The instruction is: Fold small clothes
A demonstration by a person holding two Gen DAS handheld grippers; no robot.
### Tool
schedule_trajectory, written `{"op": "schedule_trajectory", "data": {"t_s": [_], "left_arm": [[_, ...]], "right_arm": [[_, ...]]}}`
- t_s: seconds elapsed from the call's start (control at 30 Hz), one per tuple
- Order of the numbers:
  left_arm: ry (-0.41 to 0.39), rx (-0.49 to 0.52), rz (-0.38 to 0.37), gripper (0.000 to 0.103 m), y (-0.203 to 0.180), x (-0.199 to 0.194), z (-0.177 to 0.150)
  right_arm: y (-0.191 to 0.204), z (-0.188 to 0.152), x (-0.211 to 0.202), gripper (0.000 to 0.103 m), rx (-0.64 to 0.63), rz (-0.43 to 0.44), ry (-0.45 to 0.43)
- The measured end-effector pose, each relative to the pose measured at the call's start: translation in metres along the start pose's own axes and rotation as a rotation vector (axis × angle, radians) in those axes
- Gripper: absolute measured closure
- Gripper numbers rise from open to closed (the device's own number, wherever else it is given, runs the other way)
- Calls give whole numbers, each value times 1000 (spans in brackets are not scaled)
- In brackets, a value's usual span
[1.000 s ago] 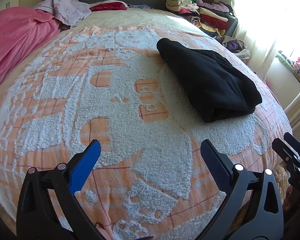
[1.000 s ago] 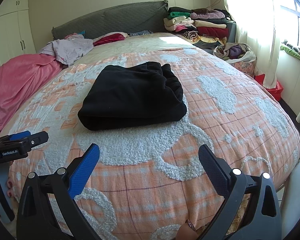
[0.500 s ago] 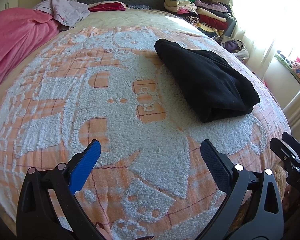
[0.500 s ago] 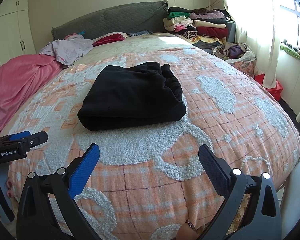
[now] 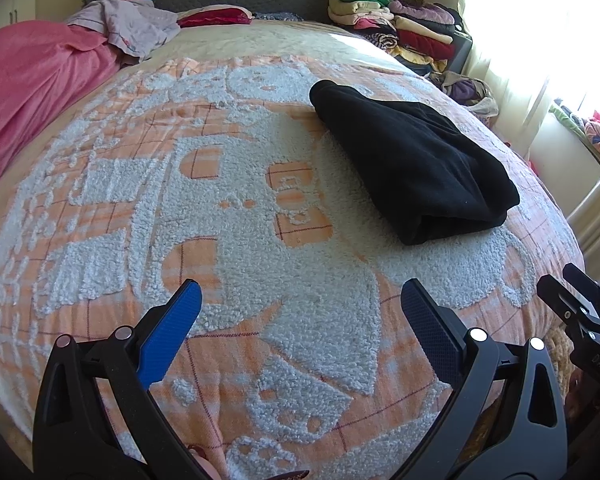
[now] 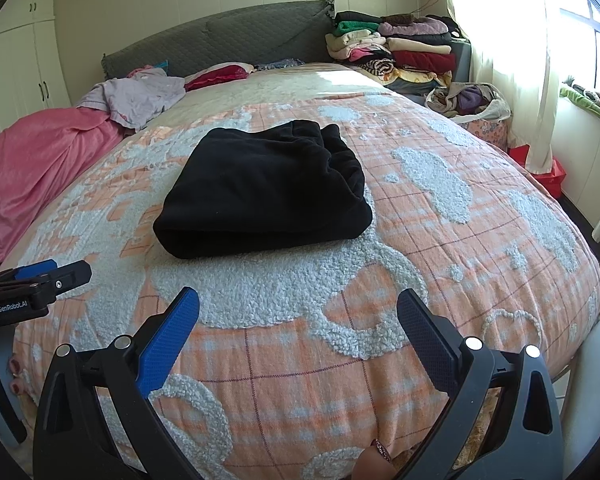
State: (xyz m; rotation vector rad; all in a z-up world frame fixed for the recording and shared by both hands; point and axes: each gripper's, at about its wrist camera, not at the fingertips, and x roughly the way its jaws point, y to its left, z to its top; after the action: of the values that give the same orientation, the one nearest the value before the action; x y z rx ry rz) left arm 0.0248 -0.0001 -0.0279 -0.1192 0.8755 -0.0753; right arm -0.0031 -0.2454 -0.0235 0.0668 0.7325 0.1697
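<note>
A black garment (image 6: 264, 192) lies folded into a thick rectangle on the orange-and-white bedspread (image 6: 380, 280); it also shows in the left wrist view (image 5: 416, 164), to the upper right. My left gripper (image 5: 300, 300) is open and empty, hovering over the bedspread near the foot of the bed, well short of the garment. My right gripper (image 6: 298, 306) is open and empty, also near the foot, with the garment straight ahead and apart from it. Each gripper shows at the edge of the other's view, the right one (image 5: 580, 312) and the left one (image 6: 40, 280).
A pink blanket (image 6: 32, 160) and a lilac cloth (image 6: 140, 92) lie at the bed's far left. A stack of folded clothes (image 6: 396, 52) stands by the grey headboard (image 6: 220, 36). A basket of clothes (image 6: 472, 104) and a curtain (image 6: 512, 60) are on the right.
The left wrist view has shifted slightly, so the garment sits a little lower and nearer. The right gripper and the garment have not moved. Both grippers stay open.
</note>
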Motion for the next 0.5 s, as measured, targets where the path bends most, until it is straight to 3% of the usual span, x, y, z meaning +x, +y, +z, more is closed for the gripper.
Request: {"op": "schedule_trajectory", "data": {"t_s": [0.13, 0.27, 0.37, 0.5], "left_arm": [[11, -6, -21, 9, 1, -1, -1], [44, -39, 7, 9, 11, 5, -2], [33, -87, 39, 9, 31, 5, -2], [-12, -198, 121, 9, 90, -3, 5]], "right_arm": [[-2, 0, -1, 4, 8, -8, -4], [-15, -1, -6, 4, 54, -56, -20], [-43, -3, -17, 4, 136, -143, -54], [-114, -10, -43, 4, 305, -315, -96]]}}
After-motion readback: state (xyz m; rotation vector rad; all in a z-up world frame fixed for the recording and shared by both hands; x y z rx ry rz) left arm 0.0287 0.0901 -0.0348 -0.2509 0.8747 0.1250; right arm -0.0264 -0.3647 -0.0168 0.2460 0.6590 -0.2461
